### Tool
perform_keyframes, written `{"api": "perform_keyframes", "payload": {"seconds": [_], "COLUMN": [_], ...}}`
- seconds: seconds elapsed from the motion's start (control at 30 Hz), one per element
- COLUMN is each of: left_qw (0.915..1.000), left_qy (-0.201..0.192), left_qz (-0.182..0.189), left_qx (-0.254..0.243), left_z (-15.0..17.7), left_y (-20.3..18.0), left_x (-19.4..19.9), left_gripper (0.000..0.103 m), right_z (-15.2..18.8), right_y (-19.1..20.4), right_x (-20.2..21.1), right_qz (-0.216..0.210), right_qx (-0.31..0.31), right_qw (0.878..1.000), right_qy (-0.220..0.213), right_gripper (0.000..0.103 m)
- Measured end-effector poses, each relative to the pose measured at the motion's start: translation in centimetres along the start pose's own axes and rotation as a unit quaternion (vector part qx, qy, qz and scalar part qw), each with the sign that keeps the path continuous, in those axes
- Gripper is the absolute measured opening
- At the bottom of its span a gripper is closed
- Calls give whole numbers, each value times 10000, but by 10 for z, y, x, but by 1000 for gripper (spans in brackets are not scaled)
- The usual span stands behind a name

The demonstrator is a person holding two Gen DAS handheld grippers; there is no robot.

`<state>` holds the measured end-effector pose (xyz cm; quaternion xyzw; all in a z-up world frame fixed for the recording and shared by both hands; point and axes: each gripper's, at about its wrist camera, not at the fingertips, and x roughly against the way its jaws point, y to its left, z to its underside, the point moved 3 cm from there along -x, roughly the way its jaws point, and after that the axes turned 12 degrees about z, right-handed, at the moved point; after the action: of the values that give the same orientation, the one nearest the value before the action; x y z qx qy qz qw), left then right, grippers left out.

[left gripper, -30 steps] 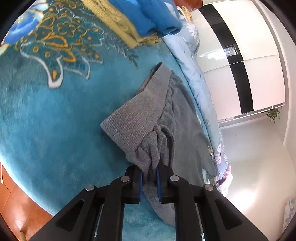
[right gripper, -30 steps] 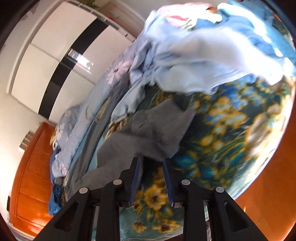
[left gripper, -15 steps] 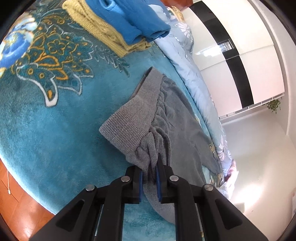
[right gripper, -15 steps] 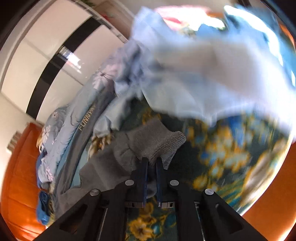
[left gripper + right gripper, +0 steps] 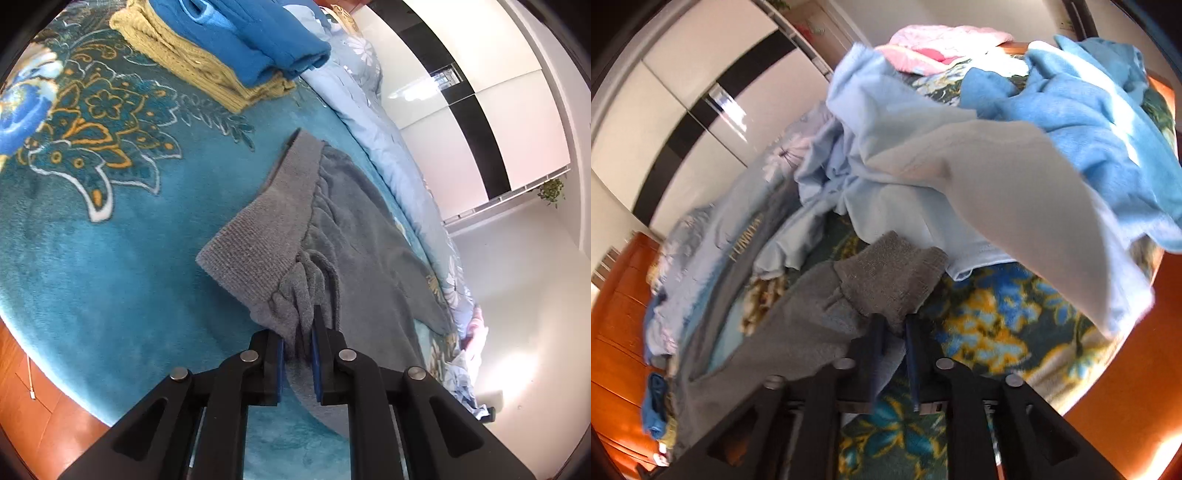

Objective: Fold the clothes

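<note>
A grey fleece garment [image 5: 354, 236] with ribbed cuffs lies on a teal patterned blanket [image 5: 110, 221] on the bed. My left gripper [image 5: 298, 332] is shut on a bunch of its fabric beside one ribbed cuff [image 5: 266, 236]. In the right wrist view the same grey garment [image 5: 812, 317] stretches away to the left. My right gripper [image 5: 894, 325] is shut on its other ribbed cuff [image 5: 890, 280], held just above the blanket [image 5: 990, 325].
Folded blue [image 5: 251, 40] and mustard knit [image 5: 192, 66] clothes are stacked at the far end of the blanket. A heap of light blue, white and pink clothes [image 5: 979, 147] lies just beyond my right gripper. A pale floral duvet [image 5: 384, 147] borders the blanket. Wooden floor [image 5: 33, 406] lies below.
My right gripper has closed on the grey cuff and drawn it in. My left gripper keeps its hold and has pulled back a little.
</note>
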<state>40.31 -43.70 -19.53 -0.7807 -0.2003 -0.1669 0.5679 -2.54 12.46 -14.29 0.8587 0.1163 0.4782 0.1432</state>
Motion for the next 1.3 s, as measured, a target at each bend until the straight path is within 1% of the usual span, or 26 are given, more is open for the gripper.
{"api": "perform_keyframes", "payload": {"seconds": [0.03,0.17,0.37,0.43,0.5,0.57,0.6,0.67,0.73,0.77,0.8,0.9,1.0,1.13,1.2,1.3], "left_qw": [10000,9999,9995,9992,9988,9985,9983,9982,9985,9986,9987,9985,9974,9948,9930,9904], "left_qy": [5,110,315,409,477,540,574,597,537,500,463,342,197,40,8,-24], "left_qz": [22,44,86,13,54,90,67,39,83,134,184,362,624,808,828,814], "left_qx": [-5,61,36,45,57,28,4,-27,-66,-99,-131,-234,-300,-625,-838,-1119], "left_z": [0,6,12,14,17,22,23,24,22,21,19,12,-3,-26,-40,-60], "left_y": [0,7,11,12,13,12,12,10,6,2,-2,-16,-34,-66,-81,-104], "left_x": [-1,-6,-8,-11,-12,-15,-17,-18,-16,-14,-12,-5,5,12,13,11], "left_gripper": [12,12,15,18,22,22,22,21,19,11,9,8,8,8,8,8], "right_z": [3,20,41,46,52,55,56,57,50,44,38,23,4,-28,-41,-65], "right_y": [-2,-6,15,21,28,36,39,46,51,55,59,73,94,120,133,162], "right_x": [3,-1,-8,-9,-10,-8,-7,-4,3,8,14,29,40,59,65,64], "right_qz": [-69,-208,-440,-505,-576,-565,-549,-530,-674,-776,-837,-923,-978,-1160,-1161,-1128], "right_qx": [-39,-150,-28,30,93,233,310,405,335,317,346,504,619,619,680,761], "right_qw": [10000,9994,9977,9970,9961,9956,9953,9950,9949,9947,9946,9940,9932,9911,9904,9897], "right_qy": [10,253,517,586,665,712,731,745,668,598,516,296,87,-197,-315,-448], "right_gripper": [38,38,38,35,27,11,8,7,5,4,4,4,4,4,4,4]}}
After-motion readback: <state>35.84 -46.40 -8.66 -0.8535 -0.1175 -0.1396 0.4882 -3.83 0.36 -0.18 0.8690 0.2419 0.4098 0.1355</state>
